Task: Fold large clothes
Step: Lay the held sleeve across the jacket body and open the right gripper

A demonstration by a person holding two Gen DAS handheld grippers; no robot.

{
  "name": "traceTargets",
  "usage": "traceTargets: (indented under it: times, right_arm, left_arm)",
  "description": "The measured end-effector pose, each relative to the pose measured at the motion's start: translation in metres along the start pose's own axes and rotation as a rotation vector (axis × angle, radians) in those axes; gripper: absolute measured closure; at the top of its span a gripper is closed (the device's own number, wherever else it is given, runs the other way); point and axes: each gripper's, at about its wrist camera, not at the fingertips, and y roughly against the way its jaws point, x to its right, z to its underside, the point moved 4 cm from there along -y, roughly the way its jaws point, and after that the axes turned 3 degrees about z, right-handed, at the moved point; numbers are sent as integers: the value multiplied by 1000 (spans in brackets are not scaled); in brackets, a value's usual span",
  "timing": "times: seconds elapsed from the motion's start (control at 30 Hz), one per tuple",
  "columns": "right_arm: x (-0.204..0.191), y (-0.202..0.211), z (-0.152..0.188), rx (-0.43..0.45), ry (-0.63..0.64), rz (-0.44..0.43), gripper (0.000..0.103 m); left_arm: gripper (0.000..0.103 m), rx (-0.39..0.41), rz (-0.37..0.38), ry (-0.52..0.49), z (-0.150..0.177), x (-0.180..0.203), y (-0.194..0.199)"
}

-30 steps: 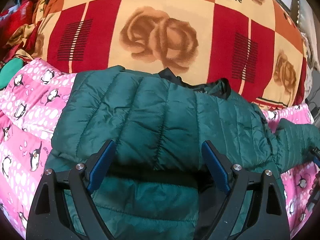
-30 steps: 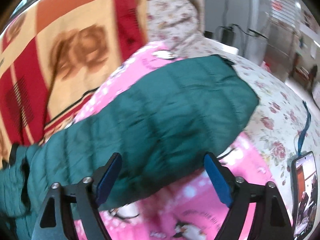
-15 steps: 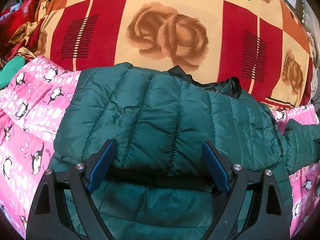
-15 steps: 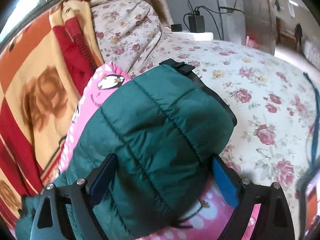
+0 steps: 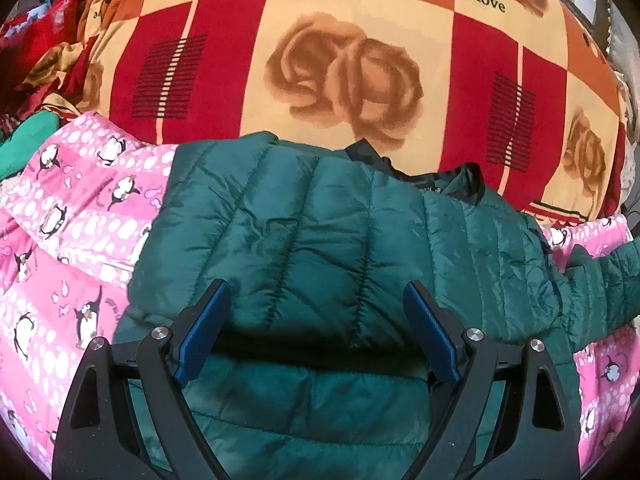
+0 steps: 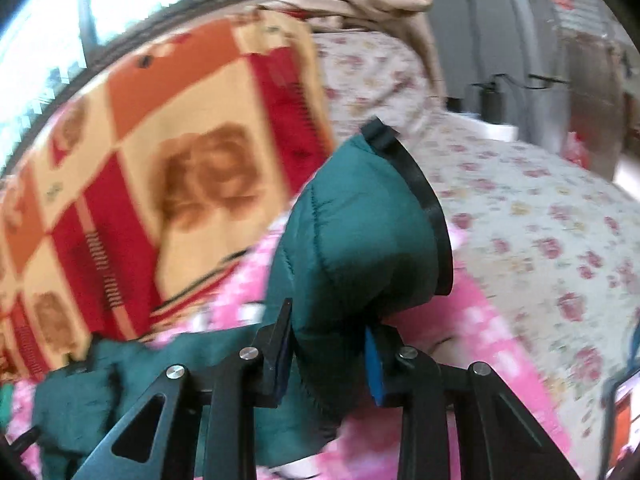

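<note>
A dark green quilted puffer jacket (image 5: 320, 240) lies on a pink penguin-print sheet (image 5: 60, 248), one side folded over its body. My left gripper (image 5: 316, 332) is open and empty just above the folded jacket. The jacket's sleeve (image 6: 360, 248), with a black cuff (image 6: 424, 200), is lifted off the bed. My right gripper (image 6: 328, 352) is shut on this sleeve, which bulges out past the blue pads. The same sleeve shows at the right edge of the left wrist view (image 5: 600, 280).
A big red, orange and cream rose-print blanket (image 5: 340, 60) is piled behind the jacket. A floral sheet (image 6: 540, 220) covers the bed to the right. A phone (image 6: 624, 420) lies at the lower right. Cables and a charger (image 6: 492, 100) sit at the bed's far side.
My right gripper has moved up the sleeve towards the cuff, closed on it and lifted it. My left gripper has stayed open and drifted slightly over the jacket.
</note>
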Motion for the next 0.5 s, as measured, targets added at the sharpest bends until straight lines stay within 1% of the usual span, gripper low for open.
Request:
traceTargets:
  times: [0.17,0.2,0.23,0.43,0.5]
  right_arm:
    - [-46,18,8,4,70,-81,74]
    - [-54,20,10,1,82,-94,75]
    - [-63,21,13,-5,94,-107,77]
    - [-104,27,28,-44,141,-182,78]
    - [-117,28,33,-63,144,-212,80]
  left_arm:
    - [15,0,-5,11,-2,-6,7]
    - [15,2,-6,11,-2,-6,9]
    - [15,4,-7,9,-2,-7,10]
    - [15,5,-32,-5,-3,-14,15]
    - [15,1,-39,-2,-2,-17,15]
